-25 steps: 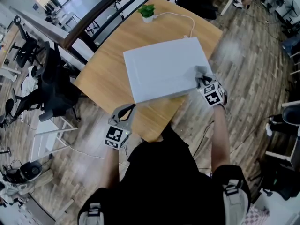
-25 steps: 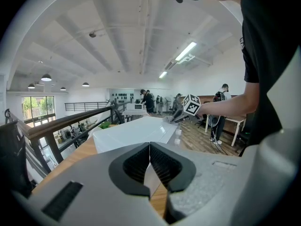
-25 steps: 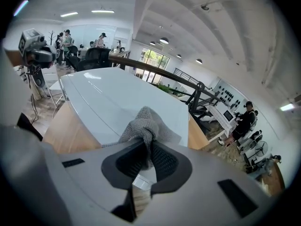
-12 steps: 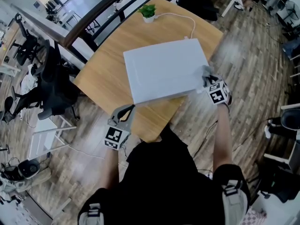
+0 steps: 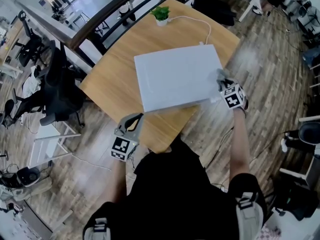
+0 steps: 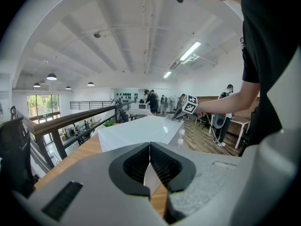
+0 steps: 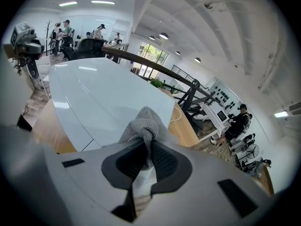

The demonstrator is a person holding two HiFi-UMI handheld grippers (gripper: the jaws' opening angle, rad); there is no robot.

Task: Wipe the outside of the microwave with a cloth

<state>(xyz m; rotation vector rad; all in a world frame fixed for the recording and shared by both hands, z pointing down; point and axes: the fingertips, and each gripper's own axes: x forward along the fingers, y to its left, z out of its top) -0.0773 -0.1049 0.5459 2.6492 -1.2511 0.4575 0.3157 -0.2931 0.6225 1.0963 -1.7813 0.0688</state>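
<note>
Right arm stretched forward, right gripper (image 5: 223,85) jaws clamped on the grey cloth (image 7: 143,125) at the right edge of the white microwave (image 5: 176,76). Left gripper (image 6: 149,162) jaws together, empty, low at the near edge of the wooden table (image 5: 113,81), apart from microwave.

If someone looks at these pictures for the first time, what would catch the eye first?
The big white microwave sits on the wooden table. At its right edge, the right gripper is shut on a grey cloth. The left gripper is shut and empty near the table's front edge.
</note>
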